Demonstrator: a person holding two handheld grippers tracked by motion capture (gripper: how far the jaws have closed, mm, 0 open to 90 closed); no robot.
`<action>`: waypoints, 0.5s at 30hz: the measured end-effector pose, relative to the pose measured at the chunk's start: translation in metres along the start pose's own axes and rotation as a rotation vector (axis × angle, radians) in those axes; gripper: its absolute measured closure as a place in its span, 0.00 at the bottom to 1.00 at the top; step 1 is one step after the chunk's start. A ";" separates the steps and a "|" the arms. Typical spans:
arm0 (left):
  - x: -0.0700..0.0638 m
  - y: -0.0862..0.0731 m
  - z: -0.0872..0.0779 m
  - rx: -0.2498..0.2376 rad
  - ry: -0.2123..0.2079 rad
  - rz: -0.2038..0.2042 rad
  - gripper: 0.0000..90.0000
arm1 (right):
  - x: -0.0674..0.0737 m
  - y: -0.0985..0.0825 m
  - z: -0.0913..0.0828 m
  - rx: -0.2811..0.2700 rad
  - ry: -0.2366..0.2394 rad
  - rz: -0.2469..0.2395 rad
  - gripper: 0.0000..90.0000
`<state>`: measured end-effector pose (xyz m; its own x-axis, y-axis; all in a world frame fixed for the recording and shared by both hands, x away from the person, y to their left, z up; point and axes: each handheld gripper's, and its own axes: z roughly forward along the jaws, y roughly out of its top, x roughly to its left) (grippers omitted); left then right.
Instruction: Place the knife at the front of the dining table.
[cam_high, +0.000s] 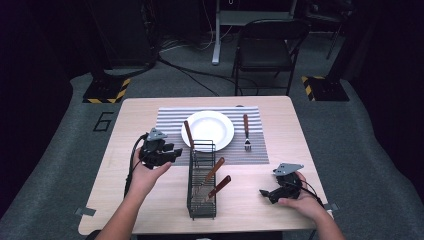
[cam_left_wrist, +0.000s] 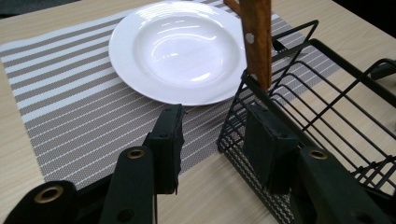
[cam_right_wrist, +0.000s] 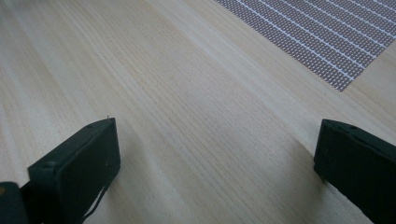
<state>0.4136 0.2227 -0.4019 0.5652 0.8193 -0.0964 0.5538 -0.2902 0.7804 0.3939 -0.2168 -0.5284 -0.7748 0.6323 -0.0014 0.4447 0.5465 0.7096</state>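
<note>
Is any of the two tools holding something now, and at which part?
Nothing is held. The left tool has open jaws near the black wire rack. The right tool is open over bare table.

Table (cam_high: 150, 107) lit from above, room behind dark. Glare on plate (cam_left_wrist: 177, 51) beyond left tongs. All views soft; near jaws blurred.

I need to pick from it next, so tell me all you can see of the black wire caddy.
The black wire caddy is a long, narrow, open-topped basket of thin dark metal rods with a mesh floor. It stands upright on the wooden table, its far end overlapping the striped placemat near the white plate. Three wooden-handled utensils lean in it.
</note>
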 end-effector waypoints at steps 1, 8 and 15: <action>-0.001 0.001 0.000 0.005 -0.006 0.004 0.63 | 0.000 0.000 0.000 0.000 0.000 0.000 0.00; -0.008 0.010 0.005 -0.003 -0.042 0.000 0.64 | 0.000 0.000 0.000 0.000 0.000 0.000 0.00; -0.015 0.017 0.012 -0.001 -0.076 0.001 0.68 | 0.000 0.000 0.000 0.000 0.000 0.000 0.00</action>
<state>0.4221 0.1998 -0.3947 0.6104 0.7793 -0.1418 0.5524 -0.2905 0.7814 0.3939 -0.2168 -0.5284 -0.7748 0.6322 -0.0013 0.4448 0.5467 0.7094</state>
